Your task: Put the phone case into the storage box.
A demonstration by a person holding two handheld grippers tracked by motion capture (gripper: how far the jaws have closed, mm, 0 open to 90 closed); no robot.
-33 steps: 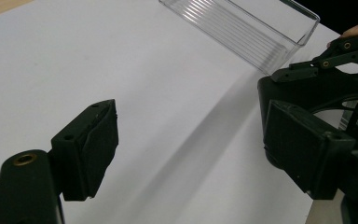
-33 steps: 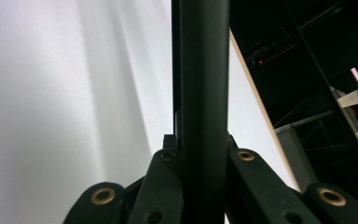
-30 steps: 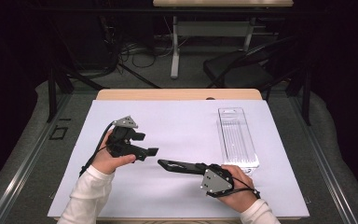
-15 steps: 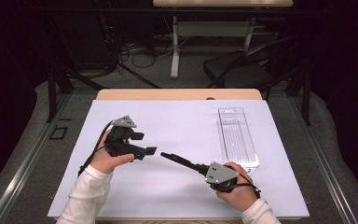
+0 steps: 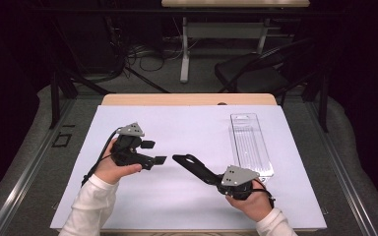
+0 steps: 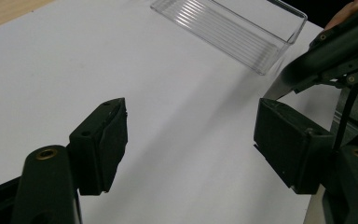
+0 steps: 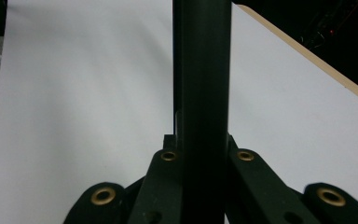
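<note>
My left gripper [image 5: 154,152] is held over the left half of the white sheet [image 5: 187,132], pointing right. Its jaws stand apart with nothing between them [image 6: 191,114], and they have just been closing a little. My right gripper [image 5: 177,158] points left towards it, tip a short gap from the left gripper's nearer jaw. In the right gripper view its jaws [image 7: 201,28] are pressed together as one dark bar. I cannot make out anything between them. The right gripper [image 6: 326,51] also juts in at the top right of the left gripper view.
A clear, ribbed plastic tray [image 5: 251,142] lies lengthwise on the right part of the sheet, also seen as the tray [image 6: 228,28] beyond the left jaws. The wooden table edge [image 5: 187,100] runs along the far side. Chairs, cables and table legs stand in the dark beyond.
The right gripper's tip has swung up the picture, away from the person, nearer the left gripper's level. The left jaws stand slightly closer together. The left hand has stayed put.
</note>
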